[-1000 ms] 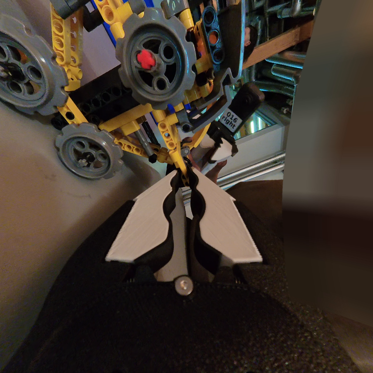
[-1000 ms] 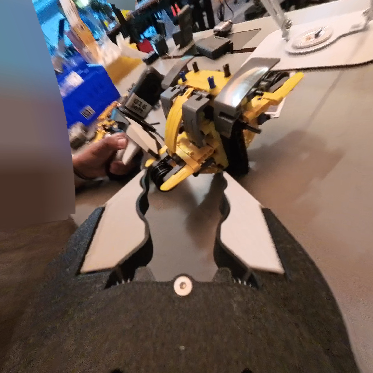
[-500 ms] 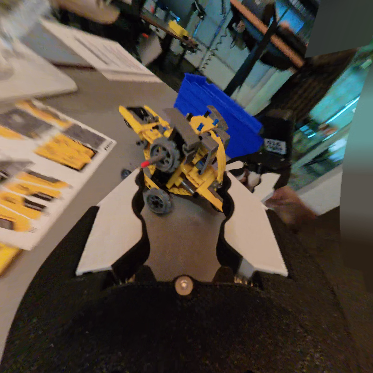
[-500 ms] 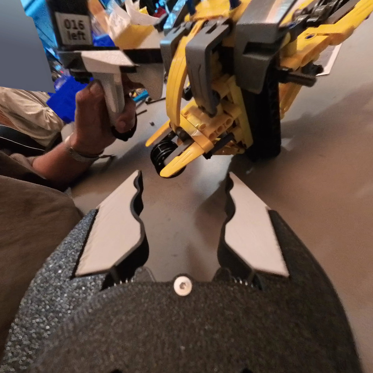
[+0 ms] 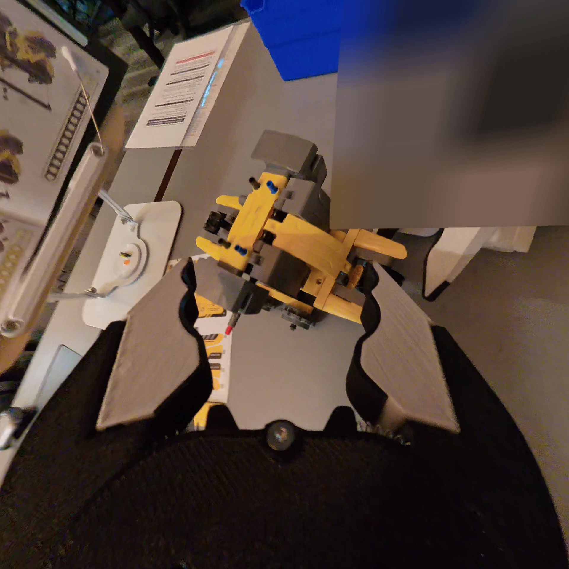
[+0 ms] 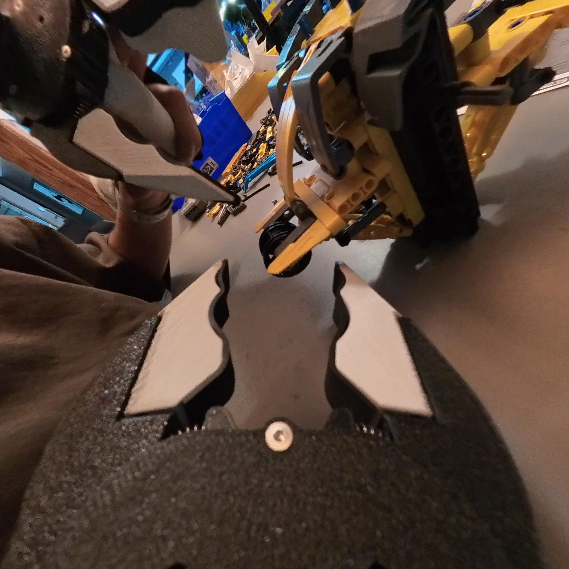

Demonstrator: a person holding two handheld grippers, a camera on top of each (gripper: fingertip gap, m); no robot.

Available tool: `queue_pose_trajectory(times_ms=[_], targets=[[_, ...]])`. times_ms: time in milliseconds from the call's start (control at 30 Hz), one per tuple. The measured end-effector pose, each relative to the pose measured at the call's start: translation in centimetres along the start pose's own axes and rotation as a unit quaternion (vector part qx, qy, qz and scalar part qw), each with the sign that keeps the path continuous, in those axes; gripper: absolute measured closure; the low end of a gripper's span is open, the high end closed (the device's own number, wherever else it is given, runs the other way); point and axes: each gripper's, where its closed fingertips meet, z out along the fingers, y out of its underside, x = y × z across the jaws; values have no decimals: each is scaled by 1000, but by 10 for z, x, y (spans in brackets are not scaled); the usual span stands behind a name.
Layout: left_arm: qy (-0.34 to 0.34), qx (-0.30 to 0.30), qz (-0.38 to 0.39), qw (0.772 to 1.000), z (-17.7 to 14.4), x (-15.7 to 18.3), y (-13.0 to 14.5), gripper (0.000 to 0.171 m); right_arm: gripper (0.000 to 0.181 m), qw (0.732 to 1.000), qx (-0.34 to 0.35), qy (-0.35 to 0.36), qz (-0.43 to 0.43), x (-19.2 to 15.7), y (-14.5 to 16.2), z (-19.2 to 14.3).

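Left gripper: fingers wide, above the yellow brick vehicle model. Right gripper: fingers wide, empty, just before the model.

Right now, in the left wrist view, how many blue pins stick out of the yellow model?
2. One blue pin stands at the far end of the top beam of the yellow model, the other at the beam's near end. More may be hidden on sides not shown.
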Motion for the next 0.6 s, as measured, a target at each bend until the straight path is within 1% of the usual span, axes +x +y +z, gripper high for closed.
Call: queue_pose_trajectory(times_ms=[133, 200, 300, 400, 467, 600], targets=[[-41, -52, 87, 994, 10, -7, -1, 58, 113, 1000, 0, -3, 0, -3, 1, 4], [-38, -72, 119, 990, 16, -3, 2, 57, 112, 1000, 0, -1, 2, -3, 1, 7], [-12, -91, 125, 988, 23, 5, 5, 56, 112, 1000, 5, 3, 12, -1, -1, 10], [-16, -117, 139, 983, 28, 2, 8, 56, 114, 1000, 14, -3, 24, -2, -3, 13], [-21, -136, 151, 979, 30, -1, 11, 56, 120, 999, 15, -10, 33, -4, -3, 15], [-7, -146, 144, 979, 34, 1, 13, 58, 135, 998, 36, -10, 50, -2, -7, 15]])
